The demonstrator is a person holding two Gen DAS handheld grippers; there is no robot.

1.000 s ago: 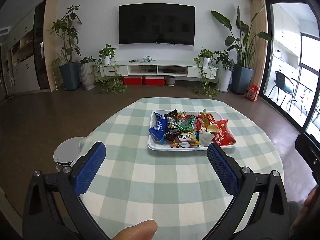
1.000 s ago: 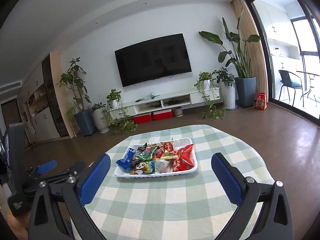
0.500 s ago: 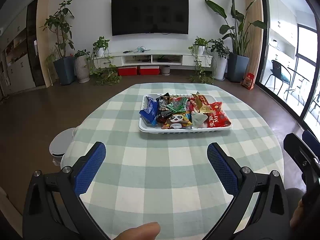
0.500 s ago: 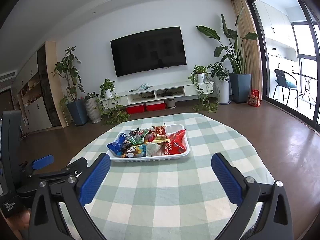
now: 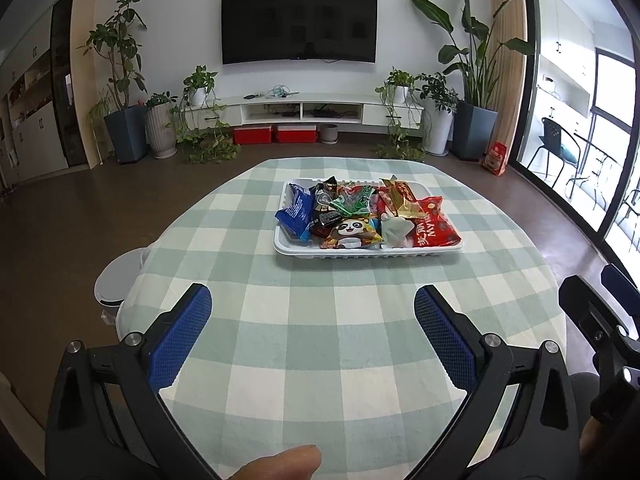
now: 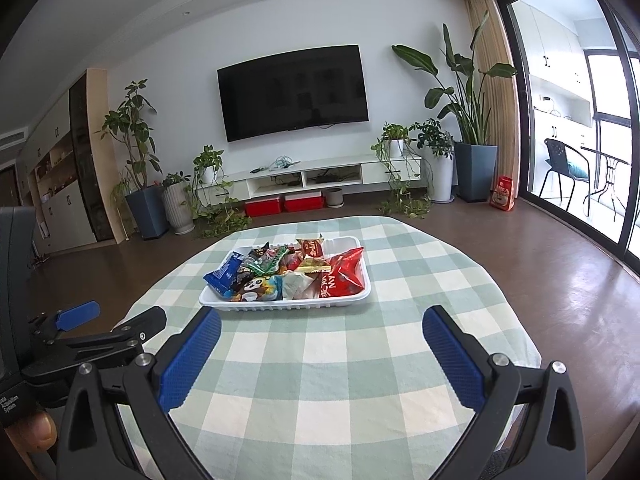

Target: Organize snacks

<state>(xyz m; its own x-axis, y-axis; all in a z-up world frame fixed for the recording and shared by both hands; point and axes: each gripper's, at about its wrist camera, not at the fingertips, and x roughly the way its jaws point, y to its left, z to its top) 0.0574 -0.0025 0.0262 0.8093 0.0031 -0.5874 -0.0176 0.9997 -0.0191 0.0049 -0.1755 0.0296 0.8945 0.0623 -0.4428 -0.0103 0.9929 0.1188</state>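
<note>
A white tray [image 5: 360, 252] [image 6: 304, 305] sits mid-table, piled with snack packets: a blue packet [image 5: 297, 211] [image 6: 224, 274] at its left, a panda packet [image 5: 352, 232] [image 6: 256, 287] at the front, a green one [image 5: 354, 201], a red bag [image 5: 434, 226] [image 6: 344, 276] at its right. My left gripper [image 5: 312, 308] is open above the near tablecloth, well short of the tray, nothing between its blue pads. My right gripper [image 6: 322, 324] is open too, also short of the tray. The left gripper [image 6: 76, 316] appears at the left edge of the right wrist view.
The round table wears a green-and-white checked cloth [image 5: 320, 360] [image 6: 320, 380]. A white round bin [image 5: 118, 280] stands on the floor by the table's left edge. Beyond are a TV wall, a low cabinet, potted plants, and glass doors on the right. A thumb [image 5: 280, 462] shows at the bottom.
Both grippers have shifted slightly; the tray now appears a little lower and nearer in both views. Both stay open and hold nothing.
</note>
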